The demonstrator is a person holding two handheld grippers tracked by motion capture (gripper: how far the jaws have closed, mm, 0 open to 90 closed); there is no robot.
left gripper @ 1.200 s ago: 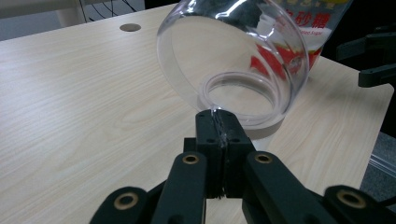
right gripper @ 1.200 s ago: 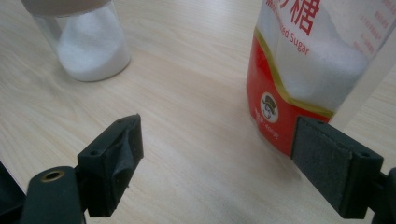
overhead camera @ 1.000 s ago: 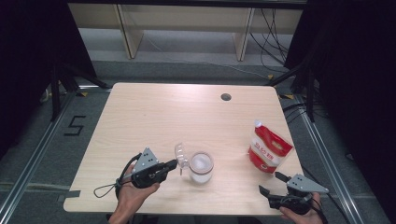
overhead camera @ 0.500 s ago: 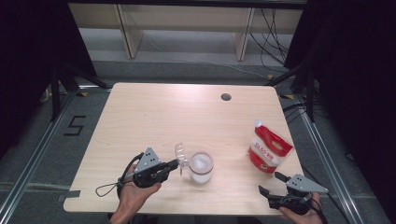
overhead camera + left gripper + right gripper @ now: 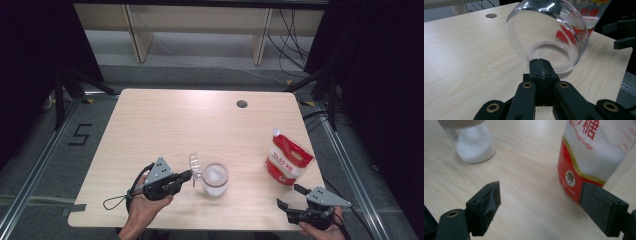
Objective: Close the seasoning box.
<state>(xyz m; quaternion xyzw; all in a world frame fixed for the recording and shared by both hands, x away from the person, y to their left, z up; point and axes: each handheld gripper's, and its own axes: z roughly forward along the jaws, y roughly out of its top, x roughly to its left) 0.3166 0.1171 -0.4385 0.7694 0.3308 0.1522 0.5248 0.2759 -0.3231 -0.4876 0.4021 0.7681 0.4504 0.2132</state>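
While my left gripper [image 5: 188,176] sat with its jaws pressed flat together just beside the jar [image 5: 215,178], nothing pinched between them, my right gripper [image 5: 291,197] waited with jaws wide apart, near the sugar pouch [image 5: 288,161] on the jar's far side. To do this well, I judged, I should steady the jar low (its clear wall looked slick) before lifting the pouch. Glassy, round and smooth, the jar held white grains; its clear domed lid [image 5: 549,35] hung tilted open. Glossy red-and-white film made up the soft pouch.
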